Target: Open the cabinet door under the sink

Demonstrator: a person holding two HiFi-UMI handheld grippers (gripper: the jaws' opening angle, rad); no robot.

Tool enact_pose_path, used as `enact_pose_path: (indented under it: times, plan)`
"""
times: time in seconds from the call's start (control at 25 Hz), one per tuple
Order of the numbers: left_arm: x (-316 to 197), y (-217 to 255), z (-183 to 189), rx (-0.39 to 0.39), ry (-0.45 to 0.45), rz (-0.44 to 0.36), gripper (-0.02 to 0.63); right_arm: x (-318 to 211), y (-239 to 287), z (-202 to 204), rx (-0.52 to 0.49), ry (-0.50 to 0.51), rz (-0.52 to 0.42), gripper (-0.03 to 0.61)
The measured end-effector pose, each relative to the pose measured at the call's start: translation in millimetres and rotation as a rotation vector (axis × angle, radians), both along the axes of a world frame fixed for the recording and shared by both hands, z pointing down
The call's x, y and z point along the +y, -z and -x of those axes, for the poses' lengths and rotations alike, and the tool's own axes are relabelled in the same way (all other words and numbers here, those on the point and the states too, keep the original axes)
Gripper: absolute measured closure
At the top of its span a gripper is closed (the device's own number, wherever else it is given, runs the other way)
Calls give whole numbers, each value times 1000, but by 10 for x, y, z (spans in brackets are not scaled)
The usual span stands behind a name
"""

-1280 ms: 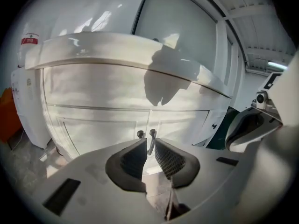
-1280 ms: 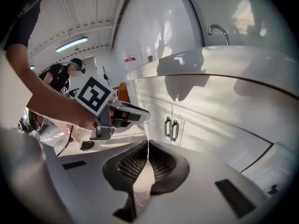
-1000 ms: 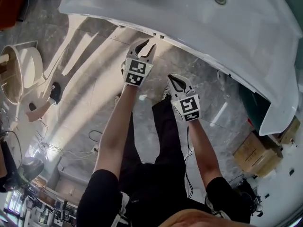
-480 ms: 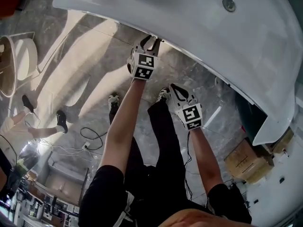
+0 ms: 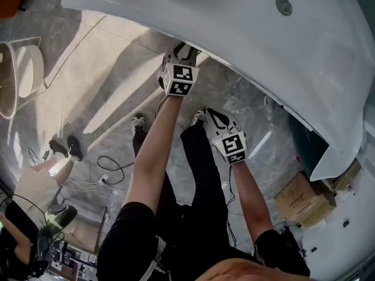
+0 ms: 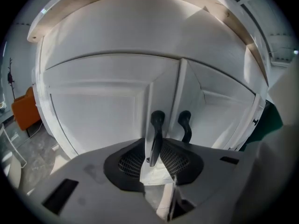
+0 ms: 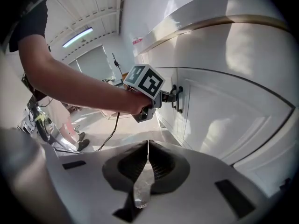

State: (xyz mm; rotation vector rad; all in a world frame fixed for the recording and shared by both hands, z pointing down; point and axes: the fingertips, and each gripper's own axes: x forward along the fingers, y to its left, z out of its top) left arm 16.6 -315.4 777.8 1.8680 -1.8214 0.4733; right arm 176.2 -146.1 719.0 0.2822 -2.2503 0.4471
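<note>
**Left gripper on the under-sink handle, right gripper idle**

Change vs. one second ago: the left gripper (image 5: 184,51) has moved away from the person's body and up, and now sits tucked under the front rim of the white sink (image 5: 234,34). Against half a second ago its position is almost unchanged. The right gripper (image 5: 212,115) is in much the same place throughout, lower and nearer the person's legs, above the grey floor (image 5: 99,81).

Left jaws: narrow. In the left gripper view the two mesh pads sit close on either side of the dark door handle (image 6: 156,125), which stands upright between them. This handle belongs to the left-hand cabinet door (image 6: 93,111), a white panelled front directly below the sink. A second dark handle (image 6: 185,124) on the neighbouring door (image 6: 219,111) stands just beside it, outside the jaws.

Whether the door has left its frame: cannot tell.

Right jaws: pressed together, nothing between them. The right gripper is well apart from the cabinet front and touches nothing.
</note>
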Motion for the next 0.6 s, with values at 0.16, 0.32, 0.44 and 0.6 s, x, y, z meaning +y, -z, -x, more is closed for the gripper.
enact_pose_path:
  times: [0.16, 0.32, 0.44, 0.6]
  plan:
    - [14, -8, -37, -4, 0, -2, 525, 14, -15, -9, 1, -13, 4, 515]
    - [42, -13, -55, 10, -8, 0, 554, 39, -42, 34, 8, -8, 2, 515]
    - [97, -15, -52, 10, -24, 5, 555, 51, -36, 97, 3, -13, -3, 515]
    - [294, -20, -47, -21, -69, 24, 557, 120, -47, 167, 4, -19, -5, 515]
